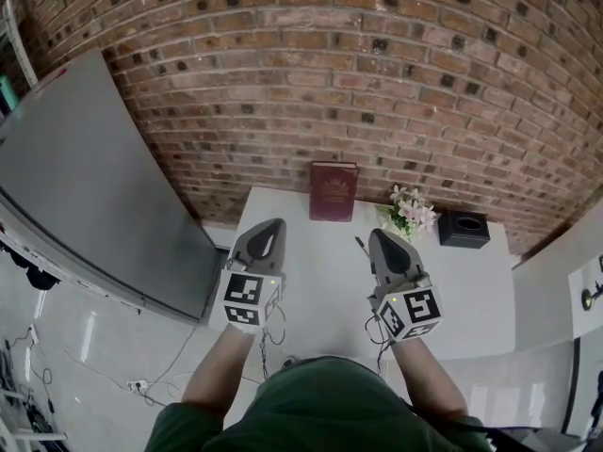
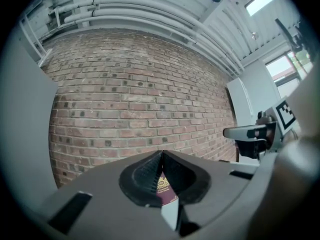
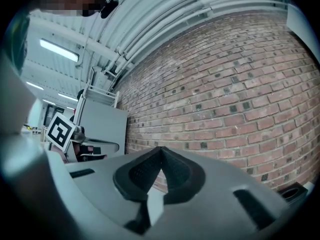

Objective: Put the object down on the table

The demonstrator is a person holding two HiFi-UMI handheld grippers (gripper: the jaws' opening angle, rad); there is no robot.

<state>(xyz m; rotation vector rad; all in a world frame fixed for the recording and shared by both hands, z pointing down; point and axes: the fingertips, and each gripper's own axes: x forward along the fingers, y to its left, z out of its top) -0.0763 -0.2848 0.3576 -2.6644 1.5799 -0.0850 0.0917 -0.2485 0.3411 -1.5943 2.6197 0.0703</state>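
A dark red book (image 1: 334, 191) with a gold crest stands upright against the brick wall at the back of the white table (image 1: 320, 271). My left gripper (image 1: 273, 224) hovers over the table's left part, short of the book, shut with nothing between its jaws. In the left gripper view the jaws (image 2: 162, 154) meet at their tips, and the book (image 2: 164, 188) shows through the gap below them. My right gripper (image 1: 379, 234) hangs over the table's middle right, also shut and empty; its tips (image 3: 161, 149) touch in the right gripper view.
A small bunch of pale flowers (image 1: 410, 212) and a black box (image 1: 464, 228) sit at the back right of the table. A thin dark pen-like thing (image 1: 361, 246) lies near the right gripper. A large grey panel (image 1: 85, 186) leans at the left. Cables lie on the floor.
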